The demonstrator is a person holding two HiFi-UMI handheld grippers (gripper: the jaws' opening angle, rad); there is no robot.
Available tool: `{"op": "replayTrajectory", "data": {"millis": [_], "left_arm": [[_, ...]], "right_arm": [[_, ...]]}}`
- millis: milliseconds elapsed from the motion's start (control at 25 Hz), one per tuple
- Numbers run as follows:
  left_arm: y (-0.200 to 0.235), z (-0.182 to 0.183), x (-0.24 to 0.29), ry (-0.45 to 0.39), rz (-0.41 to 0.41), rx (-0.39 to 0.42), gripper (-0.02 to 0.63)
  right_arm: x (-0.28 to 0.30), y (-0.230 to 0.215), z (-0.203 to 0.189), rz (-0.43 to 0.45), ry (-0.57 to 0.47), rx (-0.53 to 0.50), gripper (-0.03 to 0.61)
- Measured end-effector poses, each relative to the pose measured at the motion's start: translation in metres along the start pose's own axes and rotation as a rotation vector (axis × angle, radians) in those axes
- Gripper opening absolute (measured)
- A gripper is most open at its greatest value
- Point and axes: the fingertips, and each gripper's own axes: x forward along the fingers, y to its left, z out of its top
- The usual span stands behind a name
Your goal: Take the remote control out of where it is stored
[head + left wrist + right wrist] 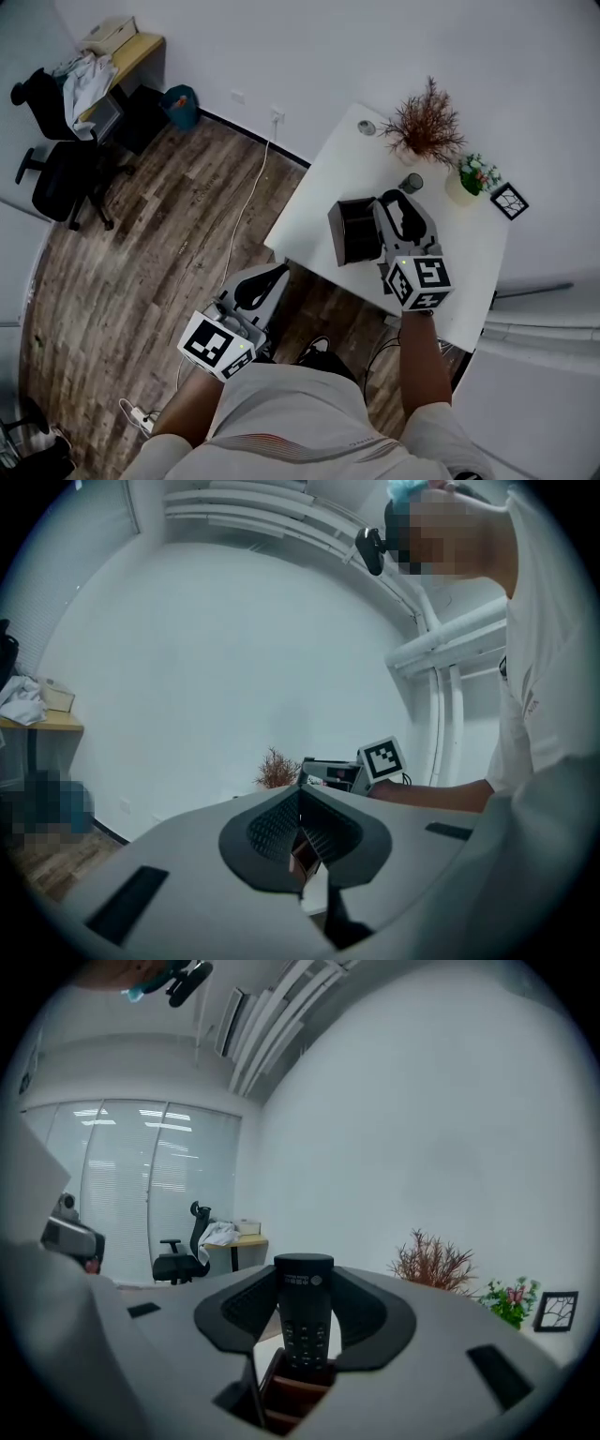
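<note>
Remote control point(303, 1335) upright, lower end inside storage box point(295, 1396), top above box rim, clamped between right gripper point(303, 1288) pads. Left gripper point(302, 817) clenched on nothing, well apart from box.

Risks:
- smooth hard plastic slips on textured pads
- tilted lift snags box wall, drags box

Remote slim, matte black, small raised buttons.
</note>
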Motion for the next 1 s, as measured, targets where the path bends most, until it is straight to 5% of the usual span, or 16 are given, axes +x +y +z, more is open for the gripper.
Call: {"op": "replayTrajectory", "data": {"millis": [200,360,720,1000], "left_arm": [[-0.017,-0.001,0.011,0.002,-0.036,0.003,0.008],[-0.034,-0.002,0.022,0.006,-0.07,0.008,0.008],[-0.064,-0.013,0.041,0.032,-0.108,0.011,0.008],[-0.084,-0.024,0.056,0.045,-0.1,0.008,0.008]], "right_arm": [[-0.044,-0.03,0.023,-0.029,-0.008,0.007,0.184],[-0.077,-0.068,0.014,-0.085,0.078,-0.082,0.184],[-0.136,-0.171,-0.085,-0.152,0.52,-0.198,0.184],[-0.161,-0.216,-0.195,-0.064,0.903,-0.268,0.184]]}}
